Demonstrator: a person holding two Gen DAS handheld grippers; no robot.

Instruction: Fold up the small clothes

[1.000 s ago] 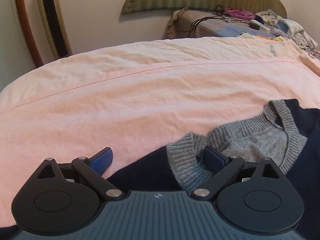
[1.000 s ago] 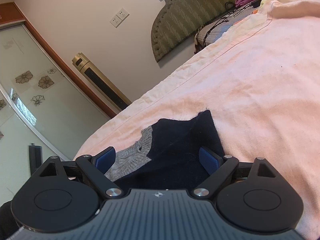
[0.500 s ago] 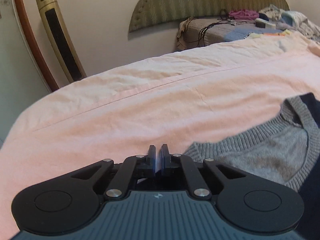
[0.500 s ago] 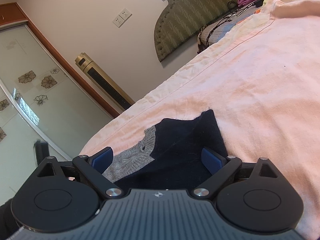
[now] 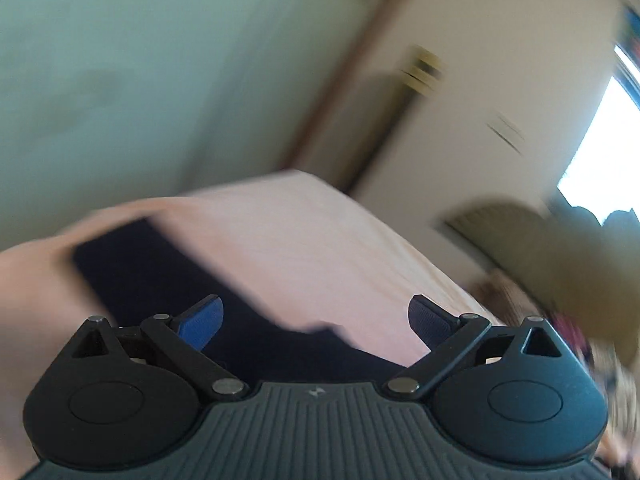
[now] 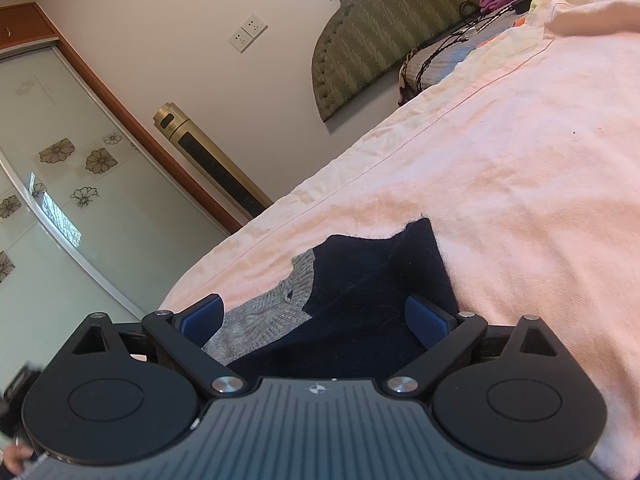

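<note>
One navy and grey sweater (image 6: pixel 360 300) lies near on one pink bed sheet (image 6: pixel 520 168); two grippers show, the left gripper (image 5: pixel 314 320) and the right gripper (image 6: pixel 314 320); far left stand one gold tower fan (image 6: pixel 212 164), one double wall socket (image 6: pixel 248 33) and one green headboard (image 6: pixel 392 28)

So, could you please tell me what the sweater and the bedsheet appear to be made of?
Sweater: soft knit, probably wool or a blend; ribbed grey collar, fuzzy navy edges. Bedsheet: matte woven cloth, likely cotton; fine creases, stitched seam.

No readable text, small logo mark on each tool body, illegible panel on gold tower unit (image 6: pixel 208 160)
</note>
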